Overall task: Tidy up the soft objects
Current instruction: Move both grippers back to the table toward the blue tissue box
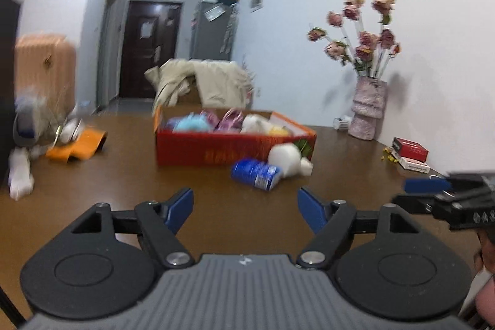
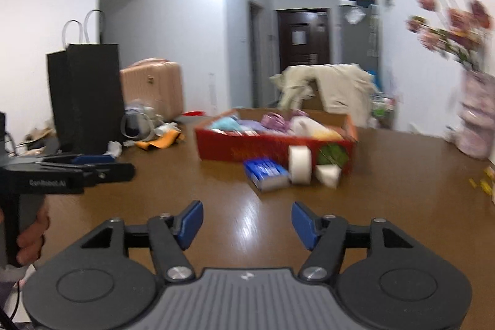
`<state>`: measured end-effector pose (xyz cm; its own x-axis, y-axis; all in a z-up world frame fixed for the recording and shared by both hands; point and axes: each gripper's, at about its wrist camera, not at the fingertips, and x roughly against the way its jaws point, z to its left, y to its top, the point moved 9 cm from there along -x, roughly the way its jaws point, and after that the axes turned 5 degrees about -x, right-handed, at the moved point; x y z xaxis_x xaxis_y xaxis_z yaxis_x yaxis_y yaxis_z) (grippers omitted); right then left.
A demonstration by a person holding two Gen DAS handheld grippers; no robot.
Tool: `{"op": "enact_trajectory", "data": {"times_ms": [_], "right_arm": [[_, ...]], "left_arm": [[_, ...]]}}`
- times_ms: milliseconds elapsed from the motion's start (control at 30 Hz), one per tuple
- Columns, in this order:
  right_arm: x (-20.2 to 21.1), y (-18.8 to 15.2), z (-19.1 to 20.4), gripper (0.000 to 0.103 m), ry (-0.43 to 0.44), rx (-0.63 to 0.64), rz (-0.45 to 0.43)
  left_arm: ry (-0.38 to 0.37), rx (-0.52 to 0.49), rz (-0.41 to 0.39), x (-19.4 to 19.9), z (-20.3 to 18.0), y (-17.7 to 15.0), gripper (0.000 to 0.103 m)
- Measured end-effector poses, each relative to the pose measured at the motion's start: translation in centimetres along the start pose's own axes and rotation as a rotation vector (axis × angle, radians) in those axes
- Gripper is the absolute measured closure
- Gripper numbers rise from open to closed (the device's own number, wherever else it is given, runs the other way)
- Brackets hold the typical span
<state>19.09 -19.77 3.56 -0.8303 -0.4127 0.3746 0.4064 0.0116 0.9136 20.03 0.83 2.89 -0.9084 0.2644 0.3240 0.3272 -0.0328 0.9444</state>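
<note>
A red cardboard box [image 1: 216, 149] [image 2: 247, 147] stands mid-table with several soft toys inside, among them a light blue one [image 1: 193, 123] and a white one [image 1: 256, 124]. In front of it lie a blue packet [image 1: 256, 173] [image 2: 266, 172], a white soft object [image 1: 286, 160] [image 2: 299, 164] and a small white piece [image 2: 328, 175]. My left gripper [image 1: 246, 209] is open and empty, well short of the box. My right gripper [image 2: 247, 225] is open and empty too. Each gripper shows at the edge of the other's view, the right one [image 1: 445, 194] and the left one [image 2: 89, 167].
A brown wooden table [image 2: 402, 206] holds a pink vase of flowers [image 1: 368, 113] at the right by the wall, small red and white boxes [image 1: 410, 155], an orange item [image 1: 79, 146], a grey bag [image 2: 139, 122] and a black paper bag [image 2: 86, 101]. A draped chair [image 1: 204, 82] stands behind.
</note>
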Motion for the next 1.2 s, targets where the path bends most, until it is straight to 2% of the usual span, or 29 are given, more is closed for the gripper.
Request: {"op": "enact_trajectory", "data": {"times_ms": [100,200,300,600,700,800,833,900,967,1033,1200], "right_arm": [[0.9,-2.5,-0.6,0.038,-0.024,-0.105,-0.011],[0.3,-3.8,-1.3,0.037,-0.033,-0.116,0.024],[-0.4,-3.9,-2.3,0.037,-0.060,-0.155,0.035],[-1.2,-2.8,-2.5,0.037,-0.022,-0.175,0.017],[-3.1,-1.8,-2.8,0.037,-0.001,-0.163,0.035],[-5.3,-0.4,-3.5,0.040,0.007,-0.177,0.048],[-6.0,0.0,-3.7,0.044,0.021,-0.185,0.053],[-7.6,0.9,-4.1,0.045,0.047,-0.209,0.065],[-9.4,1.7,-5.0,0.046,0.037,-0.233,0.079],[-11.0,2.2,-5.6,0.047,0.034,-0.247,0.095],[-15.1,3.2,-6.0,0.056,0.078,-0.298,0.177]], "left_arm": [[-0.009,-0.004,0.052,-0.4,0.0,-1.8,0.025],[0.006,-0.004,0.054,-0.9,0.5,-1.4,0.025],[0.007,0.015,0.040,-1.2,0.7,-0.9,0.025],[0.023,0.014,0.035,-2.2,1.4,0.1,0.025],[0.021,-0.011,0.048,-4.1,2.1,1.3,0.026],[-0.017,0.010,0.092,-6.6,2.7,2.2,0.026],[-0.031,0.022,0.119,-7.8,2.9,2.4,0.029],[-0.053,0.033,0.159,-9.5,3.2,2.8,0.032],[-0.071,0.034,0.185,-11.3,3.3,3.3,0.034],[-0.080,0.033,0.207,-13.3,3.5,3.9,0.041],[-0.108,-0.043,0.253,-18.5,3.2,4.9,0.048]]}}
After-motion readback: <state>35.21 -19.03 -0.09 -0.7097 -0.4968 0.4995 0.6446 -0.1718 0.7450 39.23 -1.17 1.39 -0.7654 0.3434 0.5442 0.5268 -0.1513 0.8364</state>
